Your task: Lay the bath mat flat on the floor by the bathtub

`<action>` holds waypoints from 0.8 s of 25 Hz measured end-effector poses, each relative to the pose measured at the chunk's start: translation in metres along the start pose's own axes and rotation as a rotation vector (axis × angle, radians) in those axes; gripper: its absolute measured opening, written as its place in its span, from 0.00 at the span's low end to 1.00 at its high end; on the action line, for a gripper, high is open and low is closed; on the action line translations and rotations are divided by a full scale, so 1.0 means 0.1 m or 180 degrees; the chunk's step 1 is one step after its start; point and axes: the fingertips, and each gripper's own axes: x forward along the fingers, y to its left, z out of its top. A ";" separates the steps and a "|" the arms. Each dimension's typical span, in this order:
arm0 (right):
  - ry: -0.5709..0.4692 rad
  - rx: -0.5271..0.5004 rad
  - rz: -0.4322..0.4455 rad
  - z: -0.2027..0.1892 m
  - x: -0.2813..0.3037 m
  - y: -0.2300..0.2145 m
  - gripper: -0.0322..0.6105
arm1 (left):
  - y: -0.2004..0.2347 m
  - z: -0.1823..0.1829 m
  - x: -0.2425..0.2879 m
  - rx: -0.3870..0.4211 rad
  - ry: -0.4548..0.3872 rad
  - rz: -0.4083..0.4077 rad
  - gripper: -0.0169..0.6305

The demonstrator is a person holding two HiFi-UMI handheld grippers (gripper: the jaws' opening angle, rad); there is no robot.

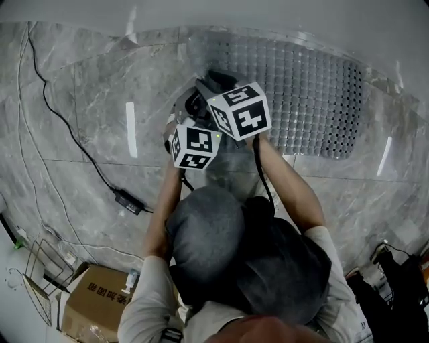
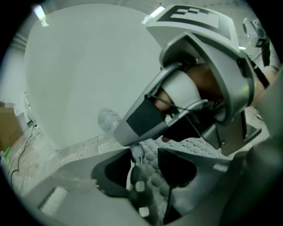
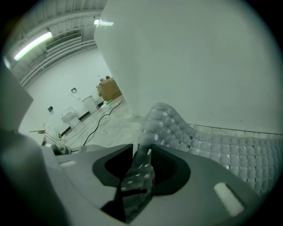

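Well, the bath mat (image 1: pixel 305 94) is mostly down on the floor (image 1: pixel 87 100). Its long axis runs alongside the bathtub (image 1: pixel 268 13), and it stretches away to the person's right from where both hands work. Only its left end is off the tiles: in the right gripper view it rises in a hump just ahead of the claw and curls back into it. So the job hangs on that 1 end. Both claws are crowded onto it, the right one a little nearer the tub and the left just beside it.

The right claw (image 3: pixel 141 165) stands at a narrow gap, with a fold of the bubbled mat filling the space between its 2 pads; I judge it to be pinching that fold. The left claw (image 2: pixel 146 170) is wide. A thin edge of the mat stands between its jaws with room to spare, not clamped as far as I can see.

My guess is that the end needs drawing leftward along the tub and lowering so the hump flattens. A tug toward the person would likely skew the mat off the tub line.
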 end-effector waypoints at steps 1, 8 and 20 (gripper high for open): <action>-0.0012 -0.0002 -0.0014 -0.01 -0.02 -0.01 0.25 | -0.01 0.01 -0.02 -0.0002 -0.0014 -0.0012 0.32; -0.0206 0.0220 0.0131 -0.08 -0.14 -0.13 0.16 | 0.11 0.13 -0.37 -0.0134 -0.0221 -0.0174 0.32; -0.0397 0.0402 0.0600 -0.04 -0.26 -0.15 0.14 | 0.08 0.08 -0.38 -0.0858 -0.0095 -0.1187 0.36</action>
